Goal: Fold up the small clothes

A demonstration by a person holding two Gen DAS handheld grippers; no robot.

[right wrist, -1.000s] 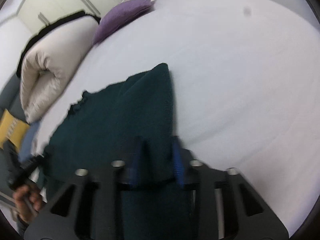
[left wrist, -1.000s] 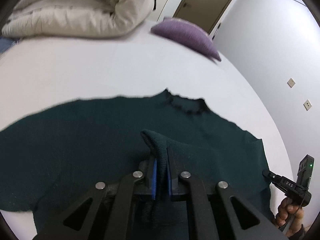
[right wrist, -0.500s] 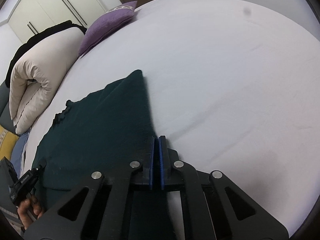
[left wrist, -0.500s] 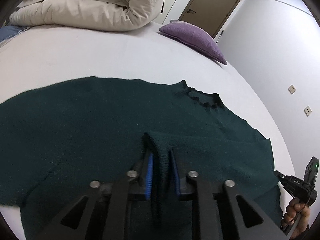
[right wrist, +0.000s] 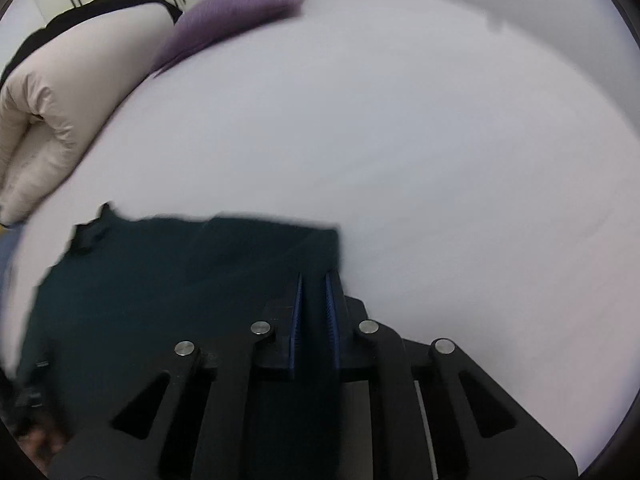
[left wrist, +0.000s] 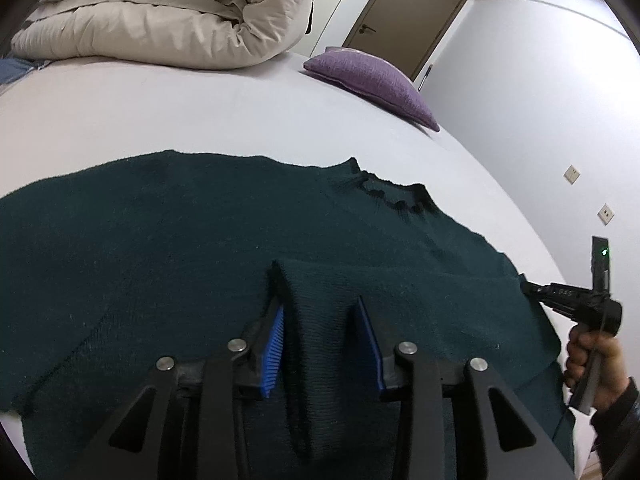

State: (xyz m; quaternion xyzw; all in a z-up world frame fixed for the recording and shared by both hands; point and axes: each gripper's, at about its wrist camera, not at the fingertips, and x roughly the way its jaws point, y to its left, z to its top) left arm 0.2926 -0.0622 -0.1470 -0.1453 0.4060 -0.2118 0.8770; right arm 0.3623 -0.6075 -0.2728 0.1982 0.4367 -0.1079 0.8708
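Dark green sweater (left wrist: 168,248) flat on white bed (left wrist: 200,116), long axis 9-to-3, neckline toward 1 o'clock. Folded sleeve lies between left gripper (left wrist: 322,338) pads; jaws just been opening, now spread, not pressing. Right gripper (right wrist: 314,312) jaws pinching sweater edge. Cream duvet (left wrist: 168,12) at 11, purple pillow (left wrist: 372,80) at 1. Only left view shows hand (left wrist: 596,364) at 4; right view blurred.

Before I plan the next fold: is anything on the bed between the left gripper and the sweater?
Nothing visible is. The left gripper is right at the dark green sweater, its jaws just opened, with a folded strip of knit lying loose between them. The purple pillow and rolled duvet lie farther up the bed.
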